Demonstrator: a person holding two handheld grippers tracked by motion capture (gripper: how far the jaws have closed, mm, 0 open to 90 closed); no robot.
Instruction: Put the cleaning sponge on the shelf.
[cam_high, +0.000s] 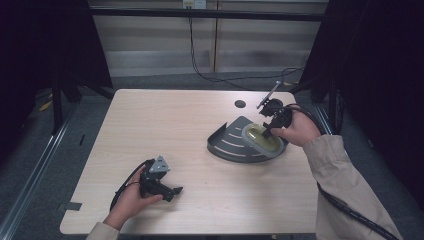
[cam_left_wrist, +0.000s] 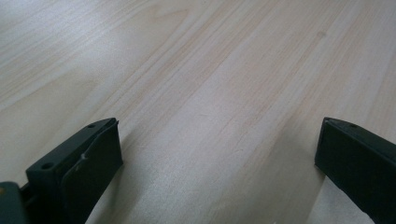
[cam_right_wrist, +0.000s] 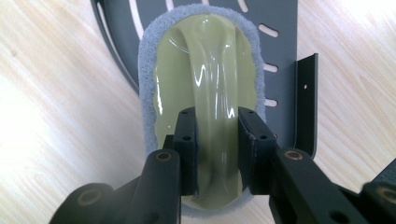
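High view: a light wooden table (cam_high: 165, 125) is seen, with a dark grey slotted tray (cam_high: 231, 145), fan-shaped, lying on its right half. A scrubbing pad (cam_high: 261, 136) with an olive-green plastic grip and a grey sponge rim is seen on the right part of the tray. The right gripper (cam_high: 270, 128) is held over the pad by the right hand (cam_high: 296, 129). The left gripper (cam_high: 175, 191) is held low near the front left of the table by the left hand (cam_high: 131, 199), well apart from the tray; a grey three-cornered plate is seen on top of it.

Right gripper view: detail hidden from above is given here. The raised ridge of the green grip (cam_right_wrist: 212, 93) is seen between the two jaws, which are closed against its sides, so the pad is gripped. The grey sponge rim (cam_right_wrist: 145, 70) is seen around the grip, with the tray's slots (cam_right_wrist: 271, 67) and an upturned edge beside it.

Left gripper view: the jaws are seen spread wide apart, with bare table wood (cam_left_wrist: 210, 93) between them and nothing held. From above, this opening cannot be judged as clearly.
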